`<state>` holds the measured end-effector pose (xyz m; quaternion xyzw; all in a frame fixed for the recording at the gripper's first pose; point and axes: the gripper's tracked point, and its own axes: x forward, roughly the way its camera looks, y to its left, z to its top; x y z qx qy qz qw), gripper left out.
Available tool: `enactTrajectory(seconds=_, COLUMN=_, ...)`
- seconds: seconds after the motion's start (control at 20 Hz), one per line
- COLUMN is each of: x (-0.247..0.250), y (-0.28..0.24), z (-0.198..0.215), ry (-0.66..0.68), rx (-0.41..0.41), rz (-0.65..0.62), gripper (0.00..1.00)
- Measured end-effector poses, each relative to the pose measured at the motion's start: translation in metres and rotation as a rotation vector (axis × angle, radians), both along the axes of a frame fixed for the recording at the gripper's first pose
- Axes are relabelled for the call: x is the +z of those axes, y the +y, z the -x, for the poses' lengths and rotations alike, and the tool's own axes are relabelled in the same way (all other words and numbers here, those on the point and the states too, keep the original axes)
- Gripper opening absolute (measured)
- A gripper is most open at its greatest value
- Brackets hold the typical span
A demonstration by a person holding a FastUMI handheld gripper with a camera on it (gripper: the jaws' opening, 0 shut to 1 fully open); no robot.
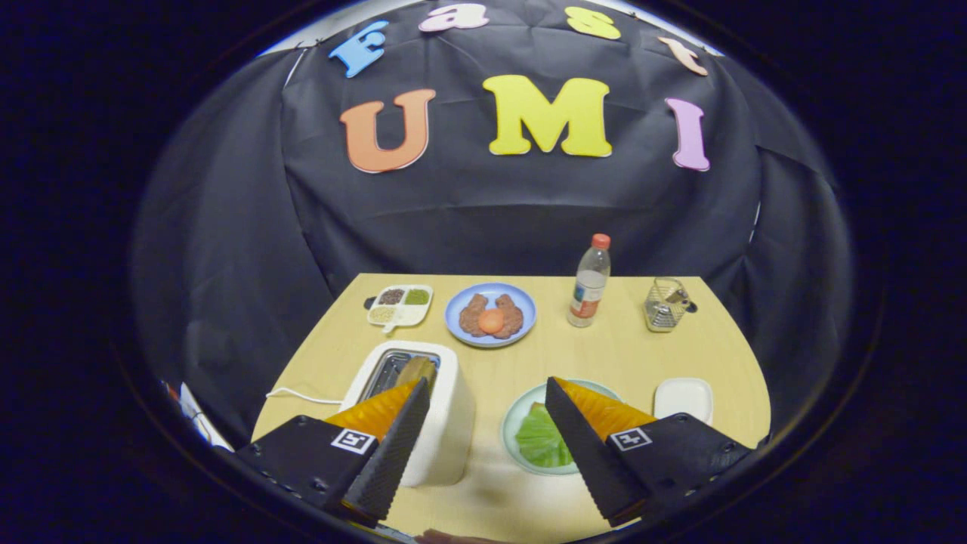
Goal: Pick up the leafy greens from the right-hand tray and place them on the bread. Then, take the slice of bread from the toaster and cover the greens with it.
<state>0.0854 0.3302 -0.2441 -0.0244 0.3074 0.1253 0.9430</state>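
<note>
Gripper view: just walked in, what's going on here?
A person's handheld gripper hangs over the wooden table with its fingers wide apart, holding nothing. The leafy greens already lie on the pale green plate between the fingers. A slice of bread is upright in the white toaster, just by the left finger. The small white tray sits beyond the right finger.

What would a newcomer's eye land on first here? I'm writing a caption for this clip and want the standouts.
Probably the gripper, its fingers spread wide open over the near table edge. Beside the left finger stands a white toaster with a bread slice poking up from its slot, and against the right finger lies a pale plate holding leafy greens. Beyond them, a blue plate of food draws the eye.
</note>
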Motion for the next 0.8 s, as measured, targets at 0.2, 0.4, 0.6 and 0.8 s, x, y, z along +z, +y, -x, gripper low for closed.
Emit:
enactTrajectory(seconds=0.2, x=-0.02, y=0.04, z=0.002, ry=0.043, rx=0.041, rz=0.042, gripper=0.95)
enactTrajectory(seconds=0.4, x=-0.044, y=0.06, z=-0.005, ry=0.129, rx=0.005, rz=0.056, gripper=0.83)
enactTrajectory(seconds=0.6, x=-0.071, y=0.07, z=-0.017, ry=0.224, rx=-0.039, rz=0.097, gripper=0.66)
enactTrajectory(seconds=0.8, x=-0.072, y=0.088, z=-0.02, ry=0.256, rx=0.003, rz=0.083, gripper=0.53)
